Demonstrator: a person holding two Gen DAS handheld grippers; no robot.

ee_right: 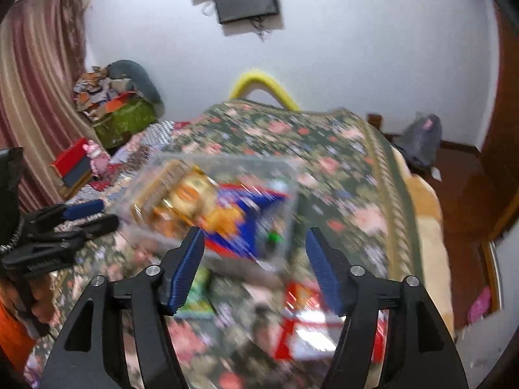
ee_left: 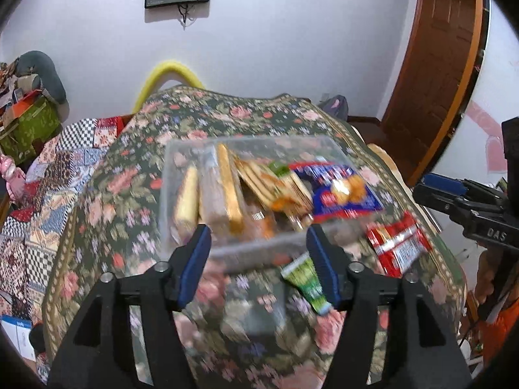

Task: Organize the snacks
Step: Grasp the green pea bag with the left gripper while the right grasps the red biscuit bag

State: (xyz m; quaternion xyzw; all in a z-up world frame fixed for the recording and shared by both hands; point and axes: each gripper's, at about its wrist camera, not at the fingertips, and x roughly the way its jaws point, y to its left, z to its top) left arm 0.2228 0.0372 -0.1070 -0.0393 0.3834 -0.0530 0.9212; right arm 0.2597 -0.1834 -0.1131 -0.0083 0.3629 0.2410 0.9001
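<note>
A clear plastic box (ee_left: 181, 162) stands on the floral bedspread (ee_left: 129, 194), filled with gold biscuit packs (ee_left: 230, 191) and a blue snack bag (ee_left: 340, 191). My left gripper (ee_left: 258, 231) hangs open just before the box's near wall, its pads touching nothing. A green packet (ee_left: 305, 278) lies by its right finger and a red packet (ee_left: 399, 246) lies further right. The right wrist view is blurred. In it my right gripper (ee_right: 253, 231) is open over the box's near right corner (ee_right: 279, 253), with the green packet (ee_right: 201, 288) and the red packet (ee_right: 305, 324) below it.
The bed's right edge (ee_right: 421, 201) drops to a wooden floor, where a grey bag (ee_right: 421, 139) lies. A patchwork quilt (ee_left: 42, 188) and cluttered boxes (ee_left: 26, 120) sit on the left. A yellow bed rail (ee_left: 168, 71) rises behind, and a wooden door (ee_left: 438, 64) stands at the right.
</note>
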